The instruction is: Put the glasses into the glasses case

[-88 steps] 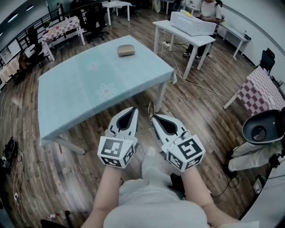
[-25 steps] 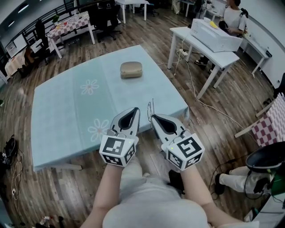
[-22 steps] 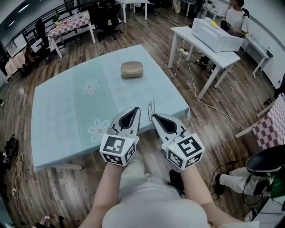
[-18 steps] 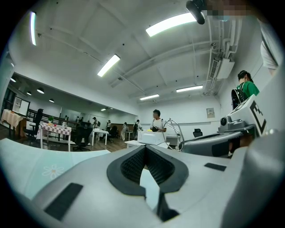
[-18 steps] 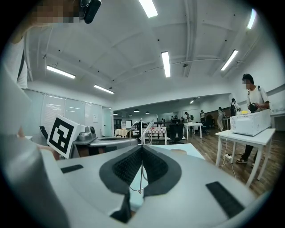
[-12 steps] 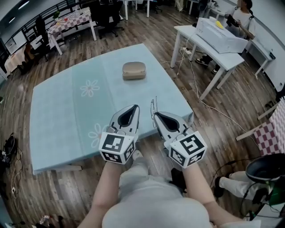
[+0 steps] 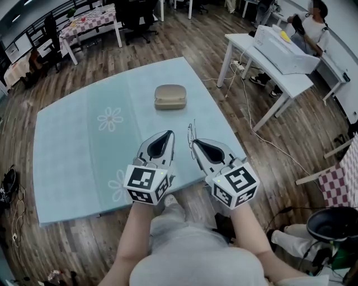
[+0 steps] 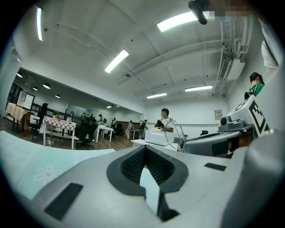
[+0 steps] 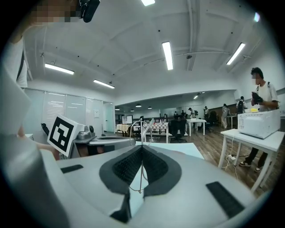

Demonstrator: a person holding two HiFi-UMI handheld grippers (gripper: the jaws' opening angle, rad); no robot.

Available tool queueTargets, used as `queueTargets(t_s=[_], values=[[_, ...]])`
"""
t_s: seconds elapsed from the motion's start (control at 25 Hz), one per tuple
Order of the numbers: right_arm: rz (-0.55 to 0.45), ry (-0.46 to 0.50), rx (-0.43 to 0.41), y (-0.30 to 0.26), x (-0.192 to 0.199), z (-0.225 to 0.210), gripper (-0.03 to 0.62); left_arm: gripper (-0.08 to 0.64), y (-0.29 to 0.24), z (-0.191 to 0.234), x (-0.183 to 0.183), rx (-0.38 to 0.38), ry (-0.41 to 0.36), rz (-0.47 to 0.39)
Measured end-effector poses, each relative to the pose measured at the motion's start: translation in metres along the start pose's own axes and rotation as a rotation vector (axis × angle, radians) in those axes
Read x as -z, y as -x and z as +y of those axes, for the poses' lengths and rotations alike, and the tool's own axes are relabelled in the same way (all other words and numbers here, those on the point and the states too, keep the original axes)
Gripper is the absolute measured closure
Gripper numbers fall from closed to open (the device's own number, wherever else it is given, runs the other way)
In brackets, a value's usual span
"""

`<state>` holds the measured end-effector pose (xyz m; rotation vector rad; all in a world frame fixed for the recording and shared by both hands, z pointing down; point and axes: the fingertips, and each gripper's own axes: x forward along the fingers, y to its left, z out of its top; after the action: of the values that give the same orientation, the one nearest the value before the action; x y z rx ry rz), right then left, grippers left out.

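Observation:
A beige glasses case point(image 7: 170, 96) lies on the far half of the light-blue tablecloth point(image 7: 78, 145); whether its lid is up I cannot tell. My right gripper point(image 7: 193, 143) hovers over the table's near edge, shut on thin wire-framed glasses point(image 7: 192, 131) that stick up from its tips. In the right gripper view the wire frame point(image 9: 141, 130) rises from the closed tips point(image 9: 142, 147). My left gripper point(image 7: 169, 133) hangs beside it to the left, shut with nothing in it point(image 8: 145, 147). The case lies well ahead of both grippers.
A white table point(image 7: 263, 56) carrying a white box stands to the right, with a person behind it and cables on the wooden floor. A checkered table point(image 7: 92, 17) and chairs stand at the back. A black bin point(image 7: 330, 222) is at lower right.
Both grippers have moved forward together, from short of the table to over its near edge. The case now lies closer to them. The glasses stay in the right gripper.

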<state>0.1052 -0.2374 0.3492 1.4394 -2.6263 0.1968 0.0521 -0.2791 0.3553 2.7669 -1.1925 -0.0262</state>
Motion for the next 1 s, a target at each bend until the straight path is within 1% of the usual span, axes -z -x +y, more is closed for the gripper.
queueTargets(t_s=[0.4, 0.6, 0.76, 1.0], values=[[0.056, -0.013, -0.014, -0.059, 0.002, -0.045, 0.581, 0.551, -0.054, 0.048, 0.001, -0.026, 0.042, 0.011], [0.081, -0.019, -0.026, -0.085, 0.005, -0.063, 0.581, 0.551, -0.076, 0.069, 0.008, -0.042, 0.070, 0.018], [0.099, -0.015, -0.036, -0.103, 0.005, -0.077, 0.580, 0.551, -0.088, 0.084, 0.015, -0.062, 0.097, 0.036], [0.120, -0.001, -0.043, -0.125, 0.008, -0.089, 0.580, 0.551, -0.096, 0.103, 0.023, -0.079, 0.117, 0.047]])
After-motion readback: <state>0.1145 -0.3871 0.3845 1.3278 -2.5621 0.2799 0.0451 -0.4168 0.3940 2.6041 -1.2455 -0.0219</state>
